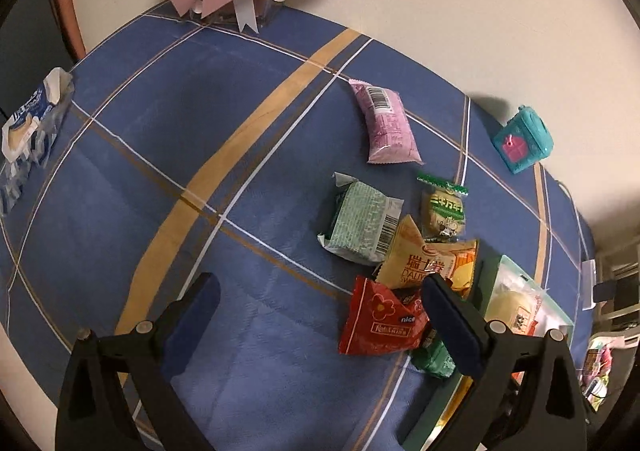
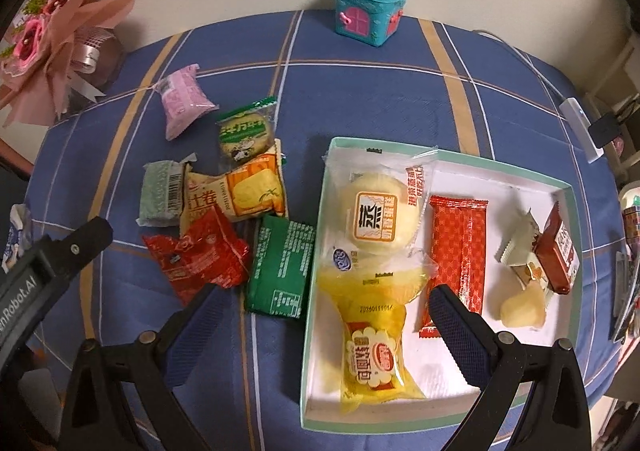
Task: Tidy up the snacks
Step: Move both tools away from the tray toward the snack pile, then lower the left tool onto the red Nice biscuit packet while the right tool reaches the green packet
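A pale wall backs a worktop covered in a blue cloth with tan and white stripes (image 2: pixel 360 91). At its rear stand a teal toy house-shaped box with pink windows (image 2: pixel 370 5) and a pink paper-wrapped bouquet (image 2: pixel 60 39).

A shallow white box with a mint-green rim (image 2: pixel 570 211) lies on the right side of the cloth. Inside it: a round pale bun in clear wrap (image 2: pixel 378 217), a yellow bread packet (image 2: pixel 372 343), a long red wafer bar (image 2: pixel 458 255), a brown-red small bar (image 2: pixel 560 251) and pale wrapped sweets (image 2: pixel 520 299).

Loose snacks lie in a cluster just left of the box: a pink pillow packet (image 2: pixel 182 101), a green round biscuit packet (image 2: pixel 246 131), a grey-green packet with a barcode (image 2: pixel 160 193), an orange-yellow cake-roll packet (image 2: pixel 240 191), a crumpled red packet (image 2: pixel 200 255) and a dark green flat packet (image 2: pixel 280 271).

The left gripper (image 1: pixel 320 291) hovers beside the red packet, jaws wide, holding nothing. The right gripper (image 2: pixel 324 303) hangs over the box's near-left part, jaws wide, empty.
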Motion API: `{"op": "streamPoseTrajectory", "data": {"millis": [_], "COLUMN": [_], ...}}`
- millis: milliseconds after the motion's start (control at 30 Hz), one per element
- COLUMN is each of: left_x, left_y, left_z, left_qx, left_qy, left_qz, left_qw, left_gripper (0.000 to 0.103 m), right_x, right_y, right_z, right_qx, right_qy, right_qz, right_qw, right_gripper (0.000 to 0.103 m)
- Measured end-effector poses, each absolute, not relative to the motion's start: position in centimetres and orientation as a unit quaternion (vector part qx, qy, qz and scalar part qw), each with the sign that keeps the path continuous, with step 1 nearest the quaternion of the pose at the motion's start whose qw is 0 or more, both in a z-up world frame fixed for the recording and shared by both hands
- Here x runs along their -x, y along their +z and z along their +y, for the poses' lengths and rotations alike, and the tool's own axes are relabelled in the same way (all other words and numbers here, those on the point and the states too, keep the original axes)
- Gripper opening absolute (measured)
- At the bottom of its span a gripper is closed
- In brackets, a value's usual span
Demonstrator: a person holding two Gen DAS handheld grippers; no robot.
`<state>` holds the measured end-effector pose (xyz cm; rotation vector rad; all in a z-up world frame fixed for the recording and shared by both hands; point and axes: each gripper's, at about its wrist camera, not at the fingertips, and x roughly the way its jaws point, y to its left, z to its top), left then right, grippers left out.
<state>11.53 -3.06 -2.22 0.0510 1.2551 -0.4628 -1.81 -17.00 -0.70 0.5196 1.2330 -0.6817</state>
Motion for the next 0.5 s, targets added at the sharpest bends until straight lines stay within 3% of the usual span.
{"op": "streamPoseTrajectory", "data": {"millis": [300, 500], "left_x": [-10.5, -9.7], "left_y": [-3.9, -5.4], "left_z": [-5.8, -7.2], "left_qx": [-0.022, -0.024], "left_qy": [-0.259, -0.272], "left_qz": [0.602, 0.622], "left_qw": [0.755, 0.734], "left_gripper": [0.100, 0.090], "right_x": [2.4, 3.4], "right_y": [-0.8, -1.2], "right_z": [-18.4, -19.5], "right_qx": [-0.241, -0.241], "right_qy": [-0.327, -0.351], "right_qz": [0.557, 0.566], "right_qw": [0.725, 0.705], "right_gripper": [0.103, 0.103]}}
